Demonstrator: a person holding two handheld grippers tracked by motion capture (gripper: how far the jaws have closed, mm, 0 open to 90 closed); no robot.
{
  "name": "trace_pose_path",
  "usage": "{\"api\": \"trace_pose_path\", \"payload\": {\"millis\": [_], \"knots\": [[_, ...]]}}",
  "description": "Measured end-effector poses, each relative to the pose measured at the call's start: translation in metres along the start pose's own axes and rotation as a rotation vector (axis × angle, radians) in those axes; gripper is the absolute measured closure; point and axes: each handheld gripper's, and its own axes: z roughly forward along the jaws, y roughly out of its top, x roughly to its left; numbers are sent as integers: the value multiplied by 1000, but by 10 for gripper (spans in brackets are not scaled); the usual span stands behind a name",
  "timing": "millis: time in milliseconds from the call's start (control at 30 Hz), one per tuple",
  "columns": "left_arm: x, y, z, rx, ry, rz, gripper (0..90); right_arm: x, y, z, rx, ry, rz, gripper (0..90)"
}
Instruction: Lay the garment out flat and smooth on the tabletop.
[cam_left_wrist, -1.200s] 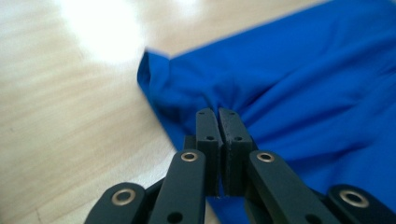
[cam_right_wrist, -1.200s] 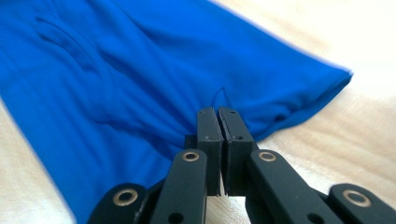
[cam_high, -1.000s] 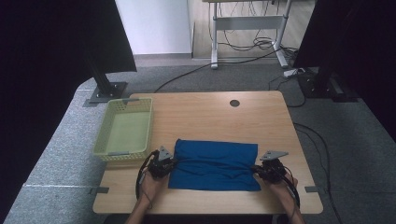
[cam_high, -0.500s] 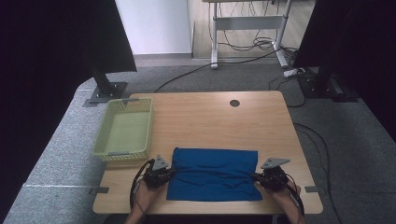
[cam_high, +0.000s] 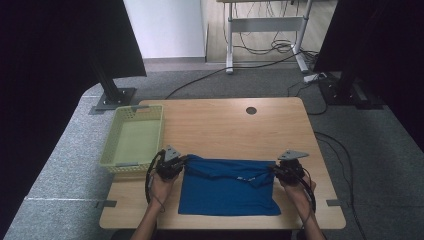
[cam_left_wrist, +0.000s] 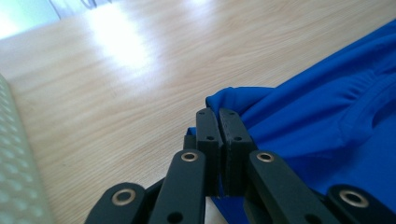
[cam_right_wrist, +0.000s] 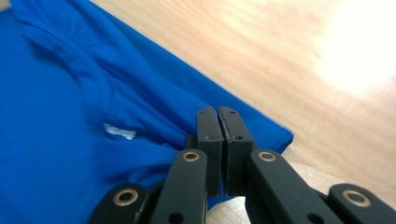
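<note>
A blue garment (cam_high: 227, 187) lies spread on the wooden table (cam_high: 225, 125), near the front edge. My left gripper (cam_high: 181, 162) is shut on its far left corner. In the left gripper view the jaws (cam_left_wrist: 218, 112) pinch a fold of the blue fabric (cam_left_wrist: 327, 116) just above the tabletop. My right gripper (cam_high: 274, 170) is shut on the far right corner. The right gripper view shows the jaws (cam_right_wrist: 218, 111) closed on the garment's edge (cam_right_wrist: 56, 116), with a small white tag (cam_right_wrist: 119, 131) beside them. The far edge is pulled taut between both grippers.
A pale green plastic basket (cam_high: 131, 109) stands at the table's left side, close to my left gripper. A round cable hole (cam_high: 251, 110) sits near the far edge. Bare wood lies beyond the garment. Dark stands and cables surround the table.
Both grippers first drew the garment toward the near edge, then shifted back away from it a little, still holding its far corners.
</note>
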Motion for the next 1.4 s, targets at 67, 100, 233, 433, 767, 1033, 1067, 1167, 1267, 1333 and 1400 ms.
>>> {"api": "trace_pose_path", "payload": {"millis": [67, 100, 233, 433, 767, 1033, 1067, 1167, 1267, 1333, 1400], "knots": [[0, -3, 4, 11, 0, -1, 875, -1, -2, 4, 8, 2, 7, 874], [0, -3, 4, 11, 0, -1, 875, -2, -4, 7, 17, 5, 12, 874], [-4, -10, 9, 48, -3, 17, 870, -2, -7, 9, 40, 21, 8, 873], [-15, -16, -1, 78, -28, 53, 867, 1, -13, 9, 51, 45, 6, 872], [-29, -30, -24, 97, -71, 96, 868, 15, -28, -10, 77, 107, -9, 871], [-18, 1, -38, 17, -12, 130, 873, 19, -15, -20, 43, 38, -57, 872], [-17, 4, -37, 10, -5, 129, 873, 15, -6, -21, 21, 23, -53, 871], [-12, 12, -35, -6, 17, 128, 874, 10, 4, -20, -2, 6, -44, 871], [-2, 21, -17, -25, 70, 86, 873, -1, 18, -11, -25, -11, -19, 871], [-3, 17, -6, -12, 86, 81, 873, -3, 20, -7, -25, -15, -14, 871], [-4, 13, 4, 7, 102, 83, 871, -7, 19, 5, -21, -17, 6, 871]]}}
